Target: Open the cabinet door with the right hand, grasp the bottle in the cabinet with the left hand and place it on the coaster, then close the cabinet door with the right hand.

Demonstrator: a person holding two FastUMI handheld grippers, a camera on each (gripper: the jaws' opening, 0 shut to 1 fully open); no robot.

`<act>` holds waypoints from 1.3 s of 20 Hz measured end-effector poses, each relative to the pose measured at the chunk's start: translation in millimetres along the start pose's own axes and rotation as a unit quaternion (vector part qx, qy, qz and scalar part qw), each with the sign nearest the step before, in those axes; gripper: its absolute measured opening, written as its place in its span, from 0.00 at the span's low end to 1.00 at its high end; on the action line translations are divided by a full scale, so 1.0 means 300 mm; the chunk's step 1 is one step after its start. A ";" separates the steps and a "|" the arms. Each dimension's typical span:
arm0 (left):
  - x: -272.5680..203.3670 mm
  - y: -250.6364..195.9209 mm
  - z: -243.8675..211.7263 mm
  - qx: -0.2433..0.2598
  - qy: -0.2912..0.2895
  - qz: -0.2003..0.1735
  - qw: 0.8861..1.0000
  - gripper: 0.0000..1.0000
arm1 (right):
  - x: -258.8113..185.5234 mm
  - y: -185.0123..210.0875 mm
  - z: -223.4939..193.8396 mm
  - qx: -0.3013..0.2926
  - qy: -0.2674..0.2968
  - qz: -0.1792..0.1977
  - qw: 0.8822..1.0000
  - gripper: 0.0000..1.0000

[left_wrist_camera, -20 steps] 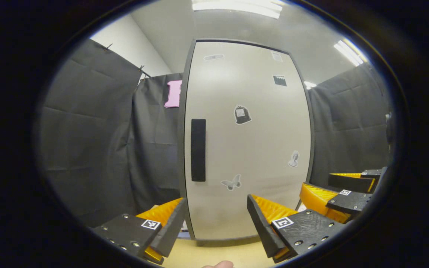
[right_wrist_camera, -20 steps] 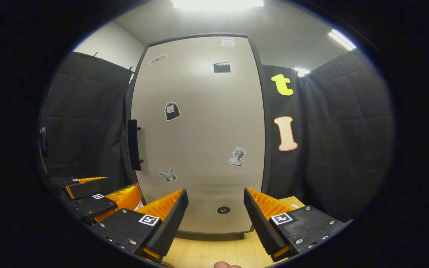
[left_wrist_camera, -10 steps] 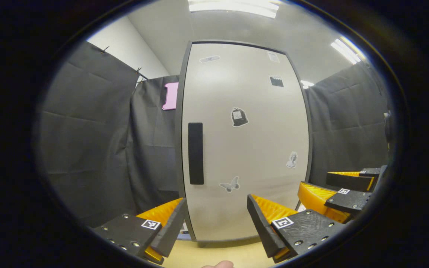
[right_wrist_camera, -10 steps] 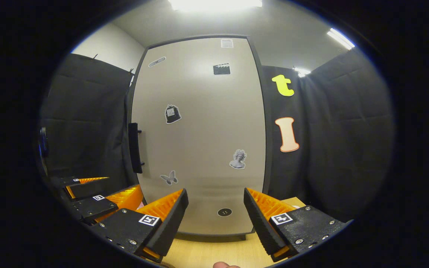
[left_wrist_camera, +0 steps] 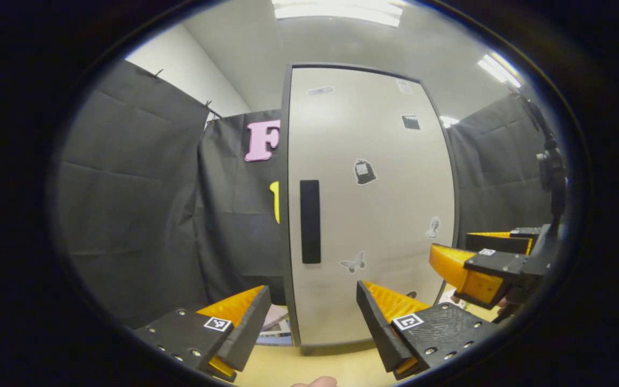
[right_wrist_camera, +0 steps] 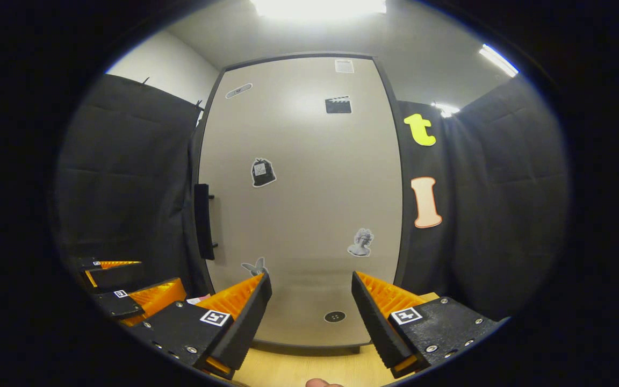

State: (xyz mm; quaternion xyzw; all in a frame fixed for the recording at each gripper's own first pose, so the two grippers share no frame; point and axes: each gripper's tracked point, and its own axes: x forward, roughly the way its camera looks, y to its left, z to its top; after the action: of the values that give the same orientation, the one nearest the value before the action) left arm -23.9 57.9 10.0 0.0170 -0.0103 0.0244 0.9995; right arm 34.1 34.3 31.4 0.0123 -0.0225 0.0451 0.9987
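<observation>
The cabinet door (right_wrist_camera: 301, 199) is shut, flat in its dark frame, so by my reading nothing of the task is done yet: opening, fetching the bottle, setting it on the coaster and closing all remain. The bottle must be behind the door, so its place inside cannot be told, and I cannot make out a coaster for certain. In the right gripper view the right gripper (right_wrist_camera: 311, 301) hangs in front of the door's lower part, jaws wide and empty, apart from the door. The handle (right_wrist_camera: 203, 221), a dark upright bar on the door's left edge, lies up and to the left of that gripper, not yet touched. In the left gripper view the left gripper (left_wrist_camera: 312, 306) is likewise wide and empty, low before the door, with the handle (left_wrist_camera: 310, 221) above it. The right gripper (left_wrist_camera: 481, 258) shows there at the right, near the door's right edge. Both stand over the wooden table (right_wrist_camera: 299, 368). The step in hand looks to be the right gripper's reach for the handle.
</observation>
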 end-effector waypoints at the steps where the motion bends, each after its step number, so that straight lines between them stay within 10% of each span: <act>1: -0.013 0.024 0.003 0.002 -0.002 0.006 1.000 0.96 | 0.013 0.011 0.015 0.000 -0.004 0.003 1.000 0.93; 22: -0.234 0.415 -0.175 -0.019 0.052 0.091 0.994 0.96 | 0.329 0.601 0.094 0.004 0.007 0.133 0.991 0.92; 26: -0.244 0.451 -0.209 -0.050 0.060 0.101 0.992 0.93 | 0.377 0.579 0.063 -0.036 0.033 0.103 0.993 0.55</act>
State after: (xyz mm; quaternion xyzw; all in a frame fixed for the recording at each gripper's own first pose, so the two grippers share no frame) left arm -102.3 191.7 -49.8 -0.0352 0.0471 0.1252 0.9904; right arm 130.2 216.8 59.5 -0.0279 0.0077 0.1477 0.9886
